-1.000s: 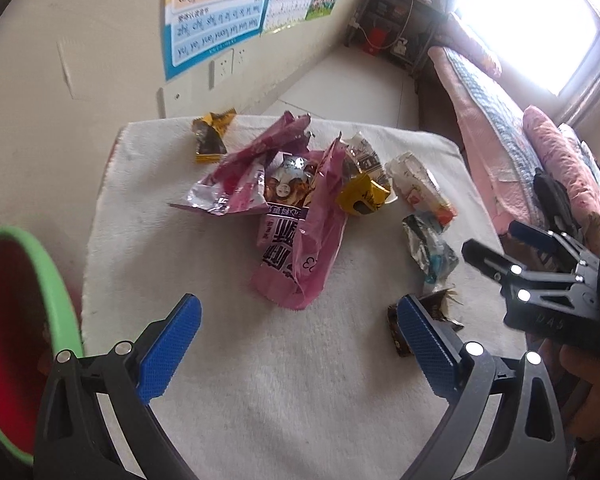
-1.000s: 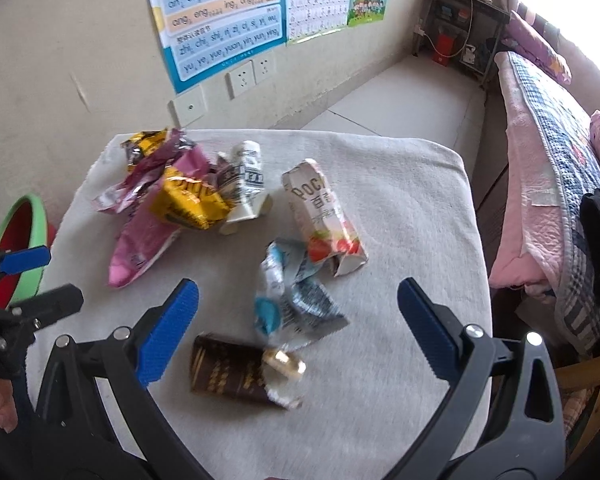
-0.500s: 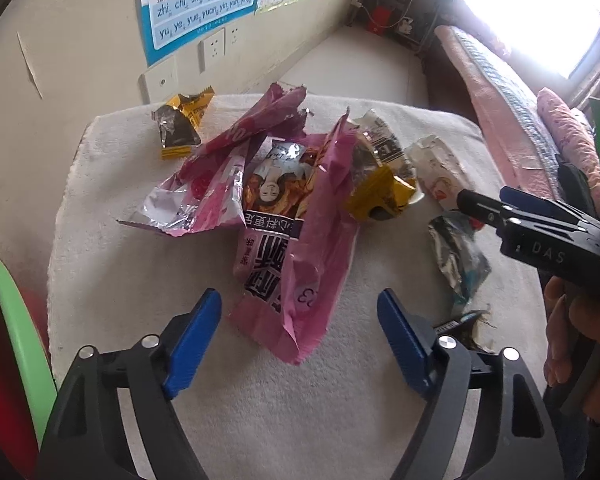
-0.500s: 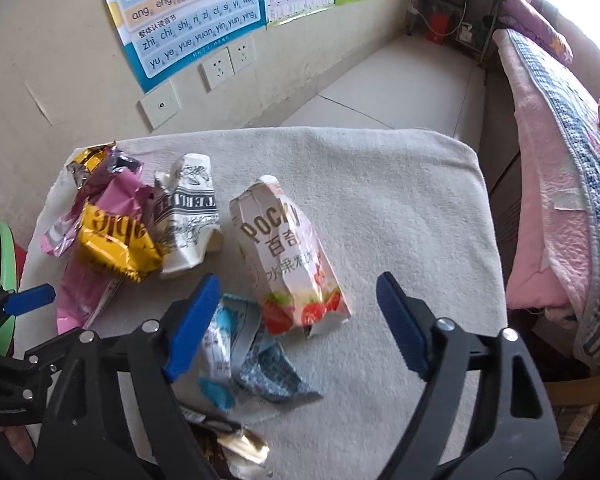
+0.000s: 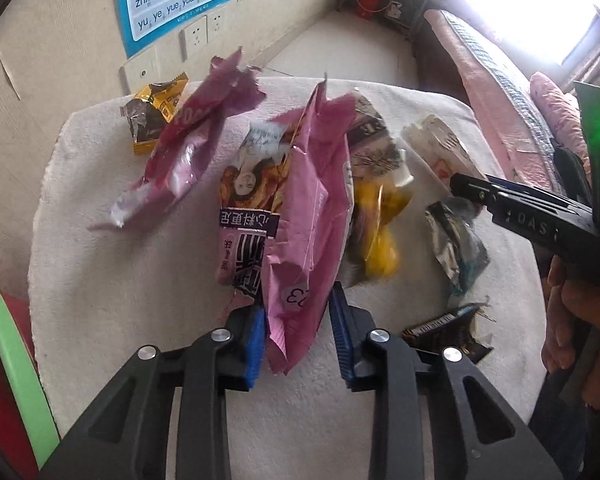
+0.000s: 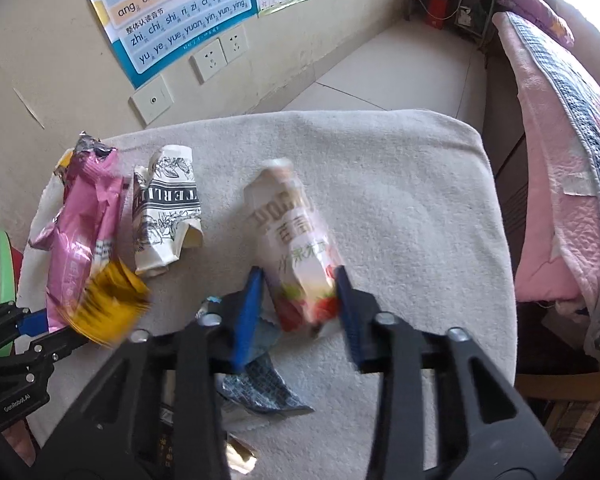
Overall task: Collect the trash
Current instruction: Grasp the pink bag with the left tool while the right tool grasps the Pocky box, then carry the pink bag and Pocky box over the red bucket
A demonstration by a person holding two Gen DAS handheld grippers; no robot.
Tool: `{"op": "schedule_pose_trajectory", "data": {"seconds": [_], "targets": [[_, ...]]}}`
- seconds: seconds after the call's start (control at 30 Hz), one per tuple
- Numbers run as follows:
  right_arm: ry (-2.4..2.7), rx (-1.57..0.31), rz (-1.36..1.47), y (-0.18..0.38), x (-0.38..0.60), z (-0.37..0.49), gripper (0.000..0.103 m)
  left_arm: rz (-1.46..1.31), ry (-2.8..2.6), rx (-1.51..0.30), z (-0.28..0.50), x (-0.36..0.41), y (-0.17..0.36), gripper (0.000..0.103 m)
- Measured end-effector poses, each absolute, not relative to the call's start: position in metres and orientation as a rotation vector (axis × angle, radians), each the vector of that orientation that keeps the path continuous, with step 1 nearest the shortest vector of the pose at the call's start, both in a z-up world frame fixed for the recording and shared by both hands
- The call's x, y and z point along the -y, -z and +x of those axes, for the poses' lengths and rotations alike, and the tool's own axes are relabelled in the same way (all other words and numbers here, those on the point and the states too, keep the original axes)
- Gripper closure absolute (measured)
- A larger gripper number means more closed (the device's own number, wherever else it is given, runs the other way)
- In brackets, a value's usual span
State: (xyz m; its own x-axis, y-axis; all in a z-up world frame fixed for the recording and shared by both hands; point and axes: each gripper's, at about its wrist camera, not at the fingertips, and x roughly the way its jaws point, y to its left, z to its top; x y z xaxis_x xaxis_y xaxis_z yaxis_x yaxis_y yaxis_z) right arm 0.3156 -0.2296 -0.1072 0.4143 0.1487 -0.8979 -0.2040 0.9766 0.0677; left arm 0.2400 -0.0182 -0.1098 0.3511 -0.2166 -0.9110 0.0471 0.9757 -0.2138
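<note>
Snack wrappers lie on a white towel-covered table (image 5: pixel 140 280). My left gripper (image 5: pixel 298 332) has its blue pads on both sides of the near end of a large pink bag (image 5: pixel 312 216), closing on it. My right gripper (image 6: pixel 298 308) has its pads on both sides of the near end of a white Pocky box (image 6: pixel 296 240). A second pink bag (image 5: pixel 184 152), a yellow wrapper (image 5: pixel 380 224), a black-and-white carton (image 6: pixel 166 208), a silver-blue wrapper (image 5: pixel 456 248) and a brown wrapper (image 5: pixel 444 332) lie around them.
A green-rimmed red bin (image 5: pixel 4 352) stands at the table's left edge. A small gold-and-black wrapper (image 5: pixel 152 116) lies at the far left corner. A wall with posters and sockets is behind the table, and a pink bed (image 6: pixel 560 160) is to the right.
Both grippers have moved forward and closed much narrower: the left around the pink bag's end, the right around the Pocky box's end. The yellow wrapper looks blurred, shifting.
</note>
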Motion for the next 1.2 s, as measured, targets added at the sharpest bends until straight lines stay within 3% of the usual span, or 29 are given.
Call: {"op": "schedule_pose_trajectory", "data": {"seconds": [0.6,1.2], "targets": [[-0.228,-1.021,-0.044,0.053,0.237,0.260,0.071,-0.198,0.172,-1.118,0.178,-0.007,0.067,0.082],[-0.351,-1.012,-0.096,0.039,0.166,0.181,0.071,-0.231,0.096,-1.034,0.129,-0.048,0.034,0.082]]}}
